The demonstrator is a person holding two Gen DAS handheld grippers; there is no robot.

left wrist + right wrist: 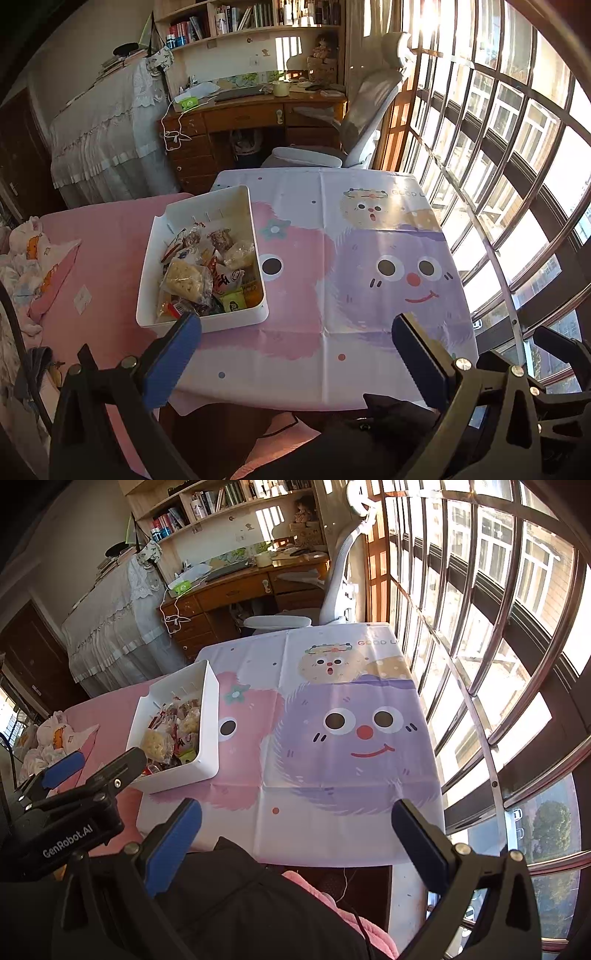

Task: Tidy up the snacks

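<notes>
A white plastic bin [258,254] stands at the left edge of the table, with several wrapped snacks [207,273] piled in its near half. My left gripper [295,328] hovers over the table's front edge, open and holding nothing, its left blue pad [173,354] just in front of the bin's near corner. In the right wrist view the same bin [208,731] and snacks [173,734] lie ahead on the left. My right gripper [297,812] is open wide and bare over the front of the tablecloth. The left gripper [98,762] shows beside the bin.
A cartoon tablecloth [369,295] covers the table. A pink bed [103,258] adjoins it on the left, and a barred window [498,184] runs along the right. Beyond are an office chair [362,122] and a wooden desk [240,118]. Dark clothing of a person [240,904] fills the bottom.
</notes>
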